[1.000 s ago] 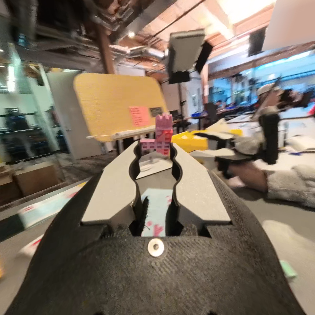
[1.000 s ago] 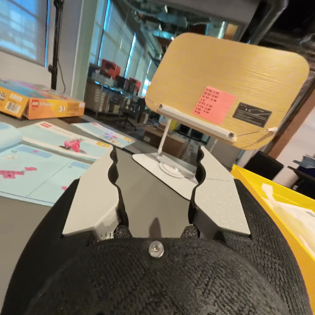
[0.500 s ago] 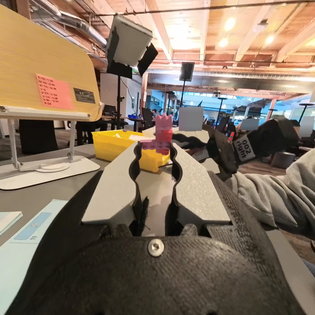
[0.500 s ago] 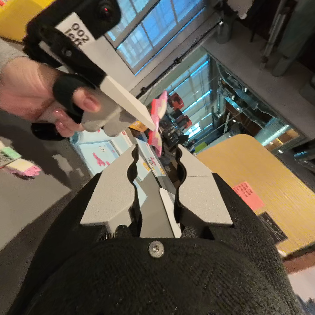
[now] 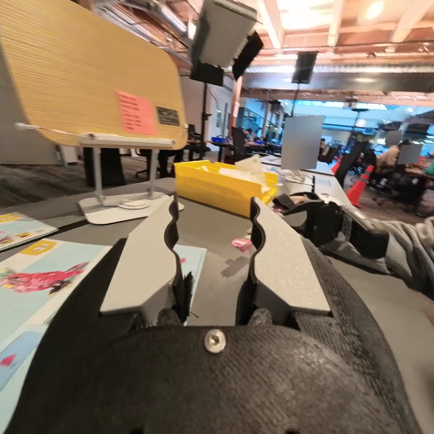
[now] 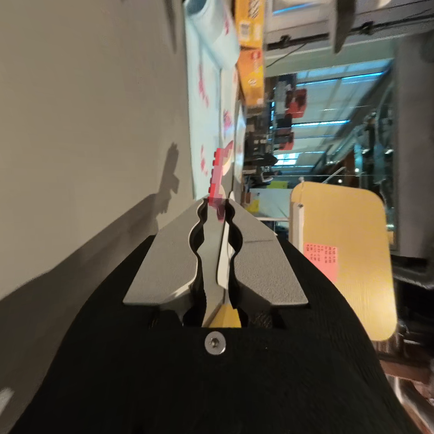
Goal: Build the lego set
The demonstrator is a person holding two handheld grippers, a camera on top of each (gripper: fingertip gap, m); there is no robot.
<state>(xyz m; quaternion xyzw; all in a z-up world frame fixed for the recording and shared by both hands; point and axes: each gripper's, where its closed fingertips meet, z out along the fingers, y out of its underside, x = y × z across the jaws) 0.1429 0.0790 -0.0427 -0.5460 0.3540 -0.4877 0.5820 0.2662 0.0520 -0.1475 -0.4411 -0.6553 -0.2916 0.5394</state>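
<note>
In the right wrist view my right gripper is rolled onto its side and shut on a small pink and red lego assembly. The assembly sticks out past the fingertips, above the grey table. In the left wrist view my left gripper is open and empty above the table. A few loose pink bricks lie on the table just beyond its right finger. An open light-blue instruction booklet with a pink model pictured lies to its left. The right gripper's black body shows at the right, held by an arm in a grey sleeve.
A yellow bin with plastic bags stands at the back of the table. A wooden book stand on a white base is at the back left, also in the right wrist view. An orange lego box lies beyond the booklets. My right fingertips sit around 15 cm from my left ones.
The lego assembly has passed from my left gripper to my right one. The left gripper has opened and dropped towards the table. The right gripper has shut on the assembly and rolled sideways.
</note>
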